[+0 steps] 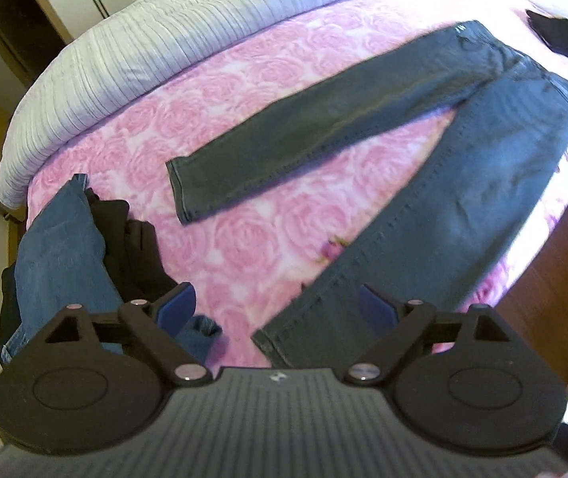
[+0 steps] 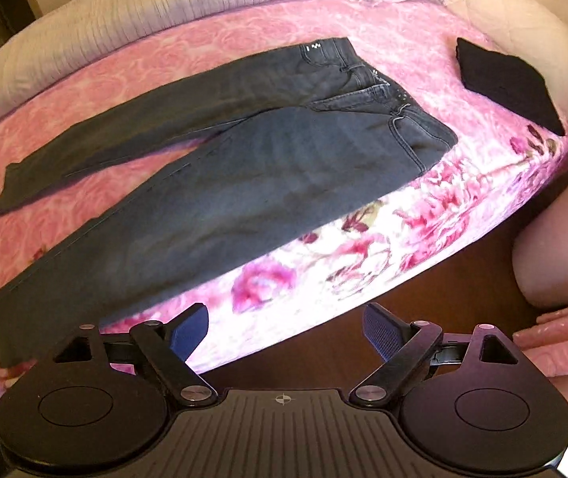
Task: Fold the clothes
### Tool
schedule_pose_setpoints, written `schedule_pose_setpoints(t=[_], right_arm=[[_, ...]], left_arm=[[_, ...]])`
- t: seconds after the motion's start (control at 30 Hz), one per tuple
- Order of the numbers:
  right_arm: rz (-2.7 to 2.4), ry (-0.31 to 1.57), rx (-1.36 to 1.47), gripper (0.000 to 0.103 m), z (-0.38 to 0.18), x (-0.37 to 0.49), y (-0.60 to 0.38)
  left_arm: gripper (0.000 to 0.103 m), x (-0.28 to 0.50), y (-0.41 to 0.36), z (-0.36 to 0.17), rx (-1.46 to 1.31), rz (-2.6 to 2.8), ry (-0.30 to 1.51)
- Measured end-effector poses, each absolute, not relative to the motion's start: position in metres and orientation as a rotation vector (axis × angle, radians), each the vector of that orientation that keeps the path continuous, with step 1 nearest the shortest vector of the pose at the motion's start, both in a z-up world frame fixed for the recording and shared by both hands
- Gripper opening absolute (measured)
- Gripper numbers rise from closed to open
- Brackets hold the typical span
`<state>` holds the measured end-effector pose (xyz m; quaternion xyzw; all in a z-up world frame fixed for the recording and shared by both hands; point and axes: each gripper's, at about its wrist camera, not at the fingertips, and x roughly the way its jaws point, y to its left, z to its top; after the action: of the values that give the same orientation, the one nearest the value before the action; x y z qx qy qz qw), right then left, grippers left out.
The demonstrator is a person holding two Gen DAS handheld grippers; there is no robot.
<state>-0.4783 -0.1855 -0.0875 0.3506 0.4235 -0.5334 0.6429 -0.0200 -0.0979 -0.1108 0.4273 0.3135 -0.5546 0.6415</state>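
Note:
Dark grey jeans [image 1: 423,151] lie flat on a pink rose-patterned bedspread [image 1: 244,119], legs spread in a V, waistband at the far right. My left gripper [image 1: 280,306] is open, hovering just above the near leg's hem [image 1: 280,338], with nothing between its blue pads. In the right wrist view the same jeans [image 2: 252,183] spread across the bed, waistband [image 2: 395,91] at the far right. My right gripper [image 2: 285,326] is open and empty, over the bed's front edge, below the jeans' seat.
A pile of blue jeans [image 1: 57,255] and black clothes [image 1: 132,247] lies at the bed's left end. A folded black garment [image 2: 506,83] rests at the far right. A white quilt [image 1: 144,51] covers the far side. Brown wooden floor [image 2: 423,286] lies beside the bed.

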Motion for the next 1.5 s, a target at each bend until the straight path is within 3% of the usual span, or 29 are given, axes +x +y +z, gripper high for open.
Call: schedule_pose_setpoints(t=[0.1,0.23,0.63,0.8,1.5], right_arm=[[-1.242,0.957,0.781,0.09,-0.08,-0.471,-0.162],[-1.292,0.952,0.783,0.102,-0.072,-0.453,-0.137],[-1.286,0.988,0.703,0.102,-0.053,-0.357,-0.062],[-1.265,0.988,0.687,0.102,-0.053,-0.333,-0.042],[-1.209,1.048,0.598,0.102,-0.053,-0.314,-0.039]], left_arm=[[0.087,-0.019,-0.084,-0.107,0.96,-1.312,0.714],[0.088,-0.016,-0.066,-0.102,0.931,-1.4,0.72],[0.088,0.019,-0.009,-0.089,0.88,-1.499,0.724],[0.088,0.018,0.004,-0.083,0.947,-1.529,0.621],[0.088,0.008,0.004,-0.086,1.005,-1.537,0.56]])
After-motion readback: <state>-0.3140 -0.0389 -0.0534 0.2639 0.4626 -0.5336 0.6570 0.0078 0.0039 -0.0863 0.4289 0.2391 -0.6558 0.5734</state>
